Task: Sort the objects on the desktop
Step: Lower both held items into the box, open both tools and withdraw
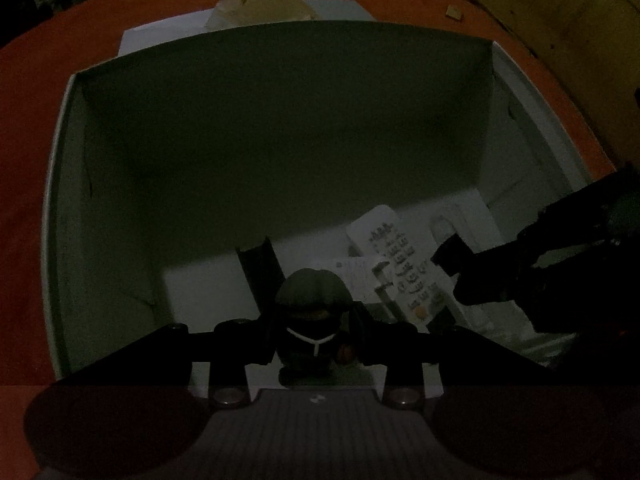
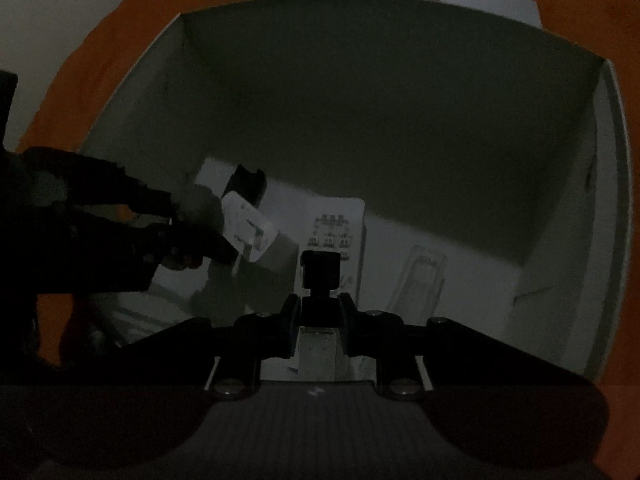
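In dim light both grippers reach down into a white box point(image 1: 60, 160). My left gripper point(image 1: 314, 320) is shut on a small dark figurine point(image 1: 314, 292) with a rounded cap, held over the box floor. My right gripper point(image 2: 320, 312) is shut on a small black object point(image 2: 320, 268) with a square head on a narrow neck. A white remote control point(image 1: 396, 264) with rows of buttons lies on the box floor between the two grippers. From the right wrist, the remote control point(image 2: 336, 232) lies just beyond the black object, and the left gripper point(image 2: 208, 236) enters from the left.
The box point(image 2: 612, 160) has tall walls and stands on an orange table point(image 1: 32, 100). A clear plastic case point(image 2: 420, 280) lies on the box floor to the right, and a white card point(image 2: 248, 228) sits by the left gripper. A cardboard piece point(image 1: 260, 0) lies behind the box.
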The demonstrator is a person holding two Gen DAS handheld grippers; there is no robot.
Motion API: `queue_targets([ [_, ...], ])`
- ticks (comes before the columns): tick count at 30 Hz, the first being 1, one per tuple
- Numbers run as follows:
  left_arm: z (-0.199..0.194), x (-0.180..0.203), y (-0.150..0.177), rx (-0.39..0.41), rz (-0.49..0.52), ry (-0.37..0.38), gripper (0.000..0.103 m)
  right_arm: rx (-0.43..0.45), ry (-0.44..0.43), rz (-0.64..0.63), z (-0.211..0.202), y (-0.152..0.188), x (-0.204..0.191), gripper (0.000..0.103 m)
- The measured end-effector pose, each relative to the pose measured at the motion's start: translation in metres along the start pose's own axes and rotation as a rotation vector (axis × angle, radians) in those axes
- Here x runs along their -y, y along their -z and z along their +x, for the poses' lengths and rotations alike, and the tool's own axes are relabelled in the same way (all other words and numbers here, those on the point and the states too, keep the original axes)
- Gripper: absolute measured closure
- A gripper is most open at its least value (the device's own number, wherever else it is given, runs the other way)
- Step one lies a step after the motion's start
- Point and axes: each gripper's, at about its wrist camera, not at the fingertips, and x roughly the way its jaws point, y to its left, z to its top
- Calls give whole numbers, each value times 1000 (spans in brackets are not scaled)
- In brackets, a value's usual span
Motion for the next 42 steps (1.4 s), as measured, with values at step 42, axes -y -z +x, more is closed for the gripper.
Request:
queue_targets([
  [42, 1, 15, 8, 2, 79, -26, 46, -26, 49, 41, -4, 6, 8, 67],
])
